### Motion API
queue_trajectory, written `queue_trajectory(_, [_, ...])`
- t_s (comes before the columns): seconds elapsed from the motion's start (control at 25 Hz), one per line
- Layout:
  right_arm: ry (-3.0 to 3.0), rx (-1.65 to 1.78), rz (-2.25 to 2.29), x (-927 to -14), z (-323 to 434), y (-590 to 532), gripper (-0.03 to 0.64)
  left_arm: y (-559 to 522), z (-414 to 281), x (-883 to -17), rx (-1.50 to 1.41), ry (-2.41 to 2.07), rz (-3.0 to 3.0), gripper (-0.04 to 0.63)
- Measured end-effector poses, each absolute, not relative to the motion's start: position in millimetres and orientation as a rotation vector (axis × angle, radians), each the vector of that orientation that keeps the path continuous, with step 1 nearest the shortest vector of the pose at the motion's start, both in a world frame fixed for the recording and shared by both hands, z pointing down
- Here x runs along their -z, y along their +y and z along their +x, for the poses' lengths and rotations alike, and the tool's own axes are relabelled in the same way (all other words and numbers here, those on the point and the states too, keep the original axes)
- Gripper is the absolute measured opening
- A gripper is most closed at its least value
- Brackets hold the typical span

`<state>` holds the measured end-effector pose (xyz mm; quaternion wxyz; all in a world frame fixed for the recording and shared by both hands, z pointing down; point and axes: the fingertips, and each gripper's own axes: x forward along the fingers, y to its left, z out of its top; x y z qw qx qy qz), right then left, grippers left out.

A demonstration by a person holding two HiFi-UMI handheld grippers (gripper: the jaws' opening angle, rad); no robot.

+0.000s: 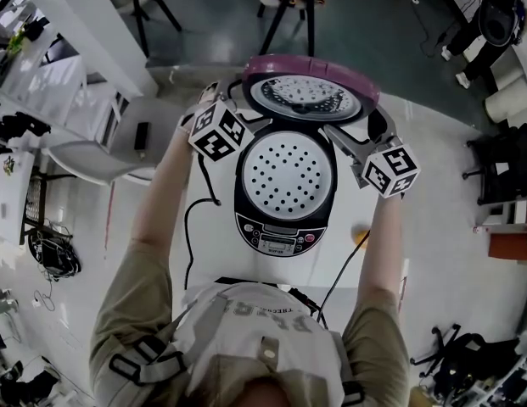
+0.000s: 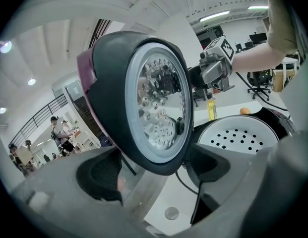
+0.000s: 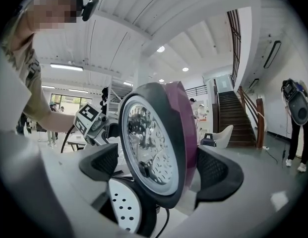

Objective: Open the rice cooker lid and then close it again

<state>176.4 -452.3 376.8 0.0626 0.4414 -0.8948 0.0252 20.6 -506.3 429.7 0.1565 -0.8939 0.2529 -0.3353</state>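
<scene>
The rice cooker [image 1: 284,231] stands on a white table with its purple-backed lid [image 1: 310,75] raised upright at the far side. A white perforated tray [image 1: 287,175] shows inside the pot. My left gripper [image 1: 238,98] is at the lid's left edge and my right gripper [image 1: 375,121] at its right edge. In the left gripper view the lid [image 2: 144,98] fills the picture and its lower rim sits between the left gripper's [image 2: 154,171] pads. In the right gripper view the lid [image 3: 158,138] stands between the right gripper's [image 3: 158,175] pads, purple back against the right pad.
The white table [image 1: 210,253] carries a black cable [image 1: 190,227] at the left and a small orange object [image 1: 361,232] at the right. A yellow bottle [image 2: 212,109] stands beyond the cooker. A tripod [image 1: 288,11] and desks stand on the floor around.
</scene>
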Motion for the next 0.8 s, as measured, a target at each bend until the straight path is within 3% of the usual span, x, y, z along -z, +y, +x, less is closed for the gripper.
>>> queue_trajectory(0.8, [-2.702,-0.052,1.258,-380,168,-419,0.495,-478,13,-431,0.996,0.754,-2.553,0.454])
